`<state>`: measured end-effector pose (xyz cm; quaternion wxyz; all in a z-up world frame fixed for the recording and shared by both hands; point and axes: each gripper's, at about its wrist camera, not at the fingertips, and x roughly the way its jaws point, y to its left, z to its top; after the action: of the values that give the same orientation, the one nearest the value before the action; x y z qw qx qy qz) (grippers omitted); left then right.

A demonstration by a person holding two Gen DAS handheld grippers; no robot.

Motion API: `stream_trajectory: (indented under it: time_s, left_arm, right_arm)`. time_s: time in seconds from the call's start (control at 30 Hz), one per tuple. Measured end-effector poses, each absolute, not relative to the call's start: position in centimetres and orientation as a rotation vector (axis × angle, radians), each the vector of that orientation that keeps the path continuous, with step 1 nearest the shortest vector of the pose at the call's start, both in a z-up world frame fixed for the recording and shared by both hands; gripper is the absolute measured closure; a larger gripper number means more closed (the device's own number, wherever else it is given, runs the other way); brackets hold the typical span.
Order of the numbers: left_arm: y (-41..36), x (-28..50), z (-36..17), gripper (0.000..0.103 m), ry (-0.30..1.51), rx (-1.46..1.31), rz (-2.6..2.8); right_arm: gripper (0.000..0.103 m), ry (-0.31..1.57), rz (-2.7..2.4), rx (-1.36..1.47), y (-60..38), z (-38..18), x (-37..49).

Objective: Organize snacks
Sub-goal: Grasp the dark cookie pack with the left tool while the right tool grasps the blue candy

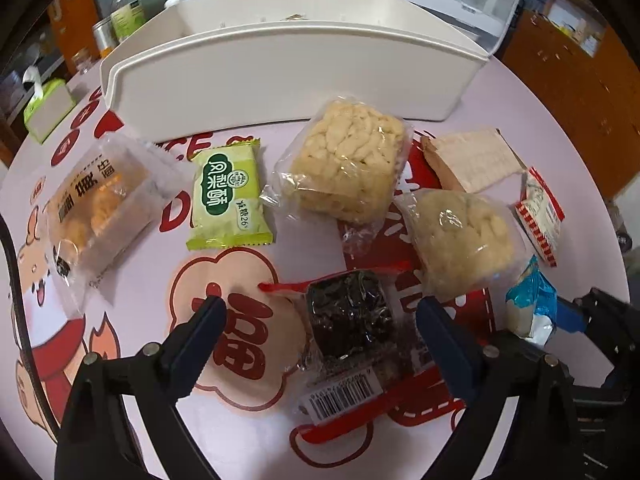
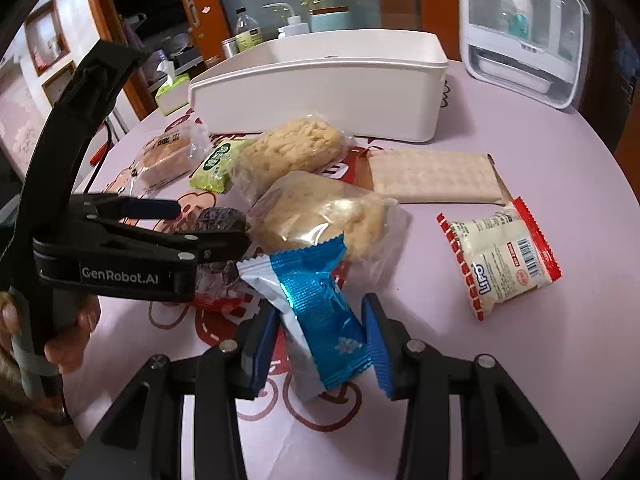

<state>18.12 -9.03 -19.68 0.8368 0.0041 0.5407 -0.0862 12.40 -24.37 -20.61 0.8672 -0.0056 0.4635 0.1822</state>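
Note:
A dark snack in clear wrap with a barcode [image 1: 348,320] lies on the pink patterned tablecloth [image 1: 132,320]. My left gripper [image 1: 320,312] stands open astride it, with neither pad touching. In the right wrist view the left gripper [image 2: 212,222] comes in from the left, held by a hand. My right gripper [image 2: 320,344] is shut on a blue foil packet [image 2: 316,304], which sticks up between its pads. That blue foil packet [image 1: 532,304] shows at the right edge of the left wrist view. A long white bin [image 1: 280,80] stands behind the snacks.
Between the grippers and the bin lie two pale rice cakes [image 1: 348,164] [image 1: 464,236], a green packet [image 1: 228,196], a yellow cake pack [image 1: 100,208], a cracker pack [image 1: 472,160] and a red-edged packet [image 2: 500,252]. A tissue box [image 1: 48,112] and a clear-lidded box [image 2: 520,32] flank the bin.

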Motion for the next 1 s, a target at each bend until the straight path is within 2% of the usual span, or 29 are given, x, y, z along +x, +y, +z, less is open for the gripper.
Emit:
stream_trajectory:
  time_s: [0.6, 0.87, 0.9, 1.0]
  left_arm:
    - [-9.0, 18.7, -20.4, 0.008, 1.191, -0.081, -0.156]
    - [-10.0, 18.6, -20.8, 0.009, 1.167, -0.038, -0.115]
    - [-10.2, 18.6, -20.7, 0.012, 1.165, -0.030, -0.113]
    - [-11.3, 18.1, -20.6, 0.033, 1.149, 0.029, -0.112]
  right_arm:
    - [0.061, 0.968, 0.362, 0.032, -24.6, -20.6, 13.2]
    - [0.061, 0.968, 0.363, 0.037, -24.5, -20.6, 13.4]
    - [0.062, 0.970, 0.362, 0.036, -24.5, -20.7, 13.5]
    - [0.062, 0.974, 0.361, 0.044, -24.5, -20.8, 13.5]
